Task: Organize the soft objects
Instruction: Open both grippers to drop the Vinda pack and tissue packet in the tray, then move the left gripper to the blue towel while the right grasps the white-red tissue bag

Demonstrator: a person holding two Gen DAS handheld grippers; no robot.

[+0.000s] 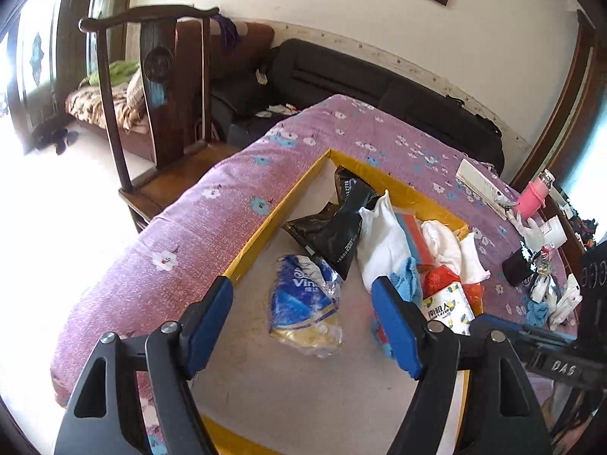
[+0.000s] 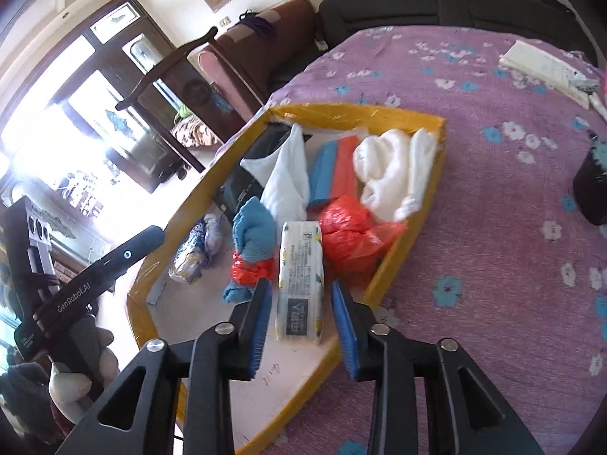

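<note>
Two grippers hang over a yellow-rimmed box (image 2: 413, 223) set on a purple flowered cloth (image 2: 493, 227). The right gripper (image 2: 301, 305) has its jaws spread, and a white tissue pack (image 2: 299, 282) lies lengthwise between the blue pads (image 2: 261, 326); whether the pads touch it cannot be told. Just past the tips sit a red plastic bag (image 2: 349, 233) and a blue cloth (image 2: 252, 233), the cloth toward the left jaw. Beyond these come a white towel (image 2: 390, 174), a blue-and-red pack (image 2: 334, 174) and a black pouch (image 2: 242, 185) at the far end.

The left gripper (image 1: 303, 318) also has its jaws spread wide, holding nothing. Between them, a little ahead, lies a crumpled blue wrapper (image 1: 303, 307) on the box floor. Farther on is a white bag (image 1: 383, 242), then a dark sofa (image 1: 341, 72) and a wooden chair (image 1: 159, 87).
</note>
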